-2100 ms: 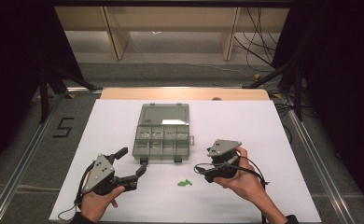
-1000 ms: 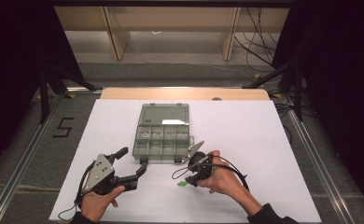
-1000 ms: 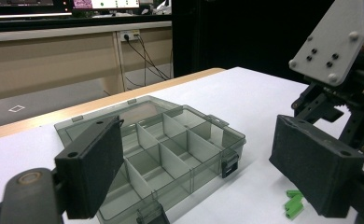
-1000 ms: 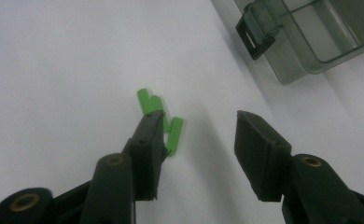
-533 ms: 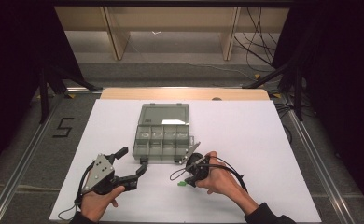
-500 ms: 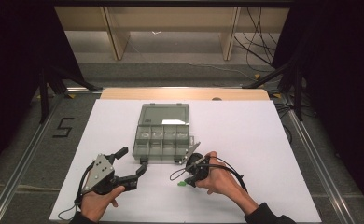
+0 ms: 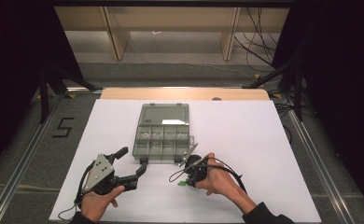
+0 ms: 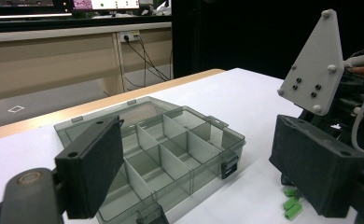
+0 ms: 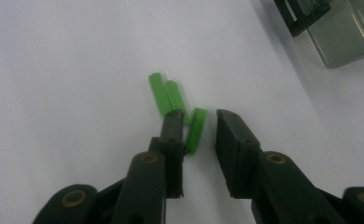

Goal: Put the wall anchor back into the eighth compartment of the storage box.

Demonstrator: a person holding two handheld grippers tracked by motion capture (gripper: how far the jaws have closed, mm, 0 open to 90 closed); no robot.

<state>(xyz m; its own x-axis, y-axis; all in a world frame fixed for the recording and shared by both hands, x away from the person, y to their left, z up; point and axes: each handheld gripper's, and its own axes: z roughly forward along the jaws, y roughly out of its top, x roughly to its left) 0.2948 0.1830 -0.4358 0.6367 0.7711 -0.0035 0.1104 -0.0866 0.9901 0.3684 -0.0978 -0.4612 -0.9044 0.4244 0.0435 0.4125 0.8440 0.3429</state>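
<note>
Three small green plastic pegs (image 9: 171, 95) lie on the white table (image 7: 264, 140) in front of an open grey compartment box (image 7: 163, 135). My right gripper (image 9: 198, 119) points down at them, and its jaws have just been closing. One peg (image 9: 195, 130) stands between the jaws, against the left one, with a gap to the right one. In the high view the right gripper (image 7: 189, 175) sits over the pegs (image 7: 182, 183). My left gripper (image 7: 129, 165) rests open and empty to the left of them, aimed at the box (image 8: 161, 154).
The box's clear lid (image 7: 165, 114) lies flat behind its compartments. A wooden strip (image 7: 185, 93) edges the table's far side. Cables (image 7: 259, 28) run over the floor at the back right. The right gripper's grey plate (image 8: 315, 70) rises in the left gripper view.
The right hand has moved left from its place beside the box and tipped down onto the green pegs. The left hand has not moved.
</note>
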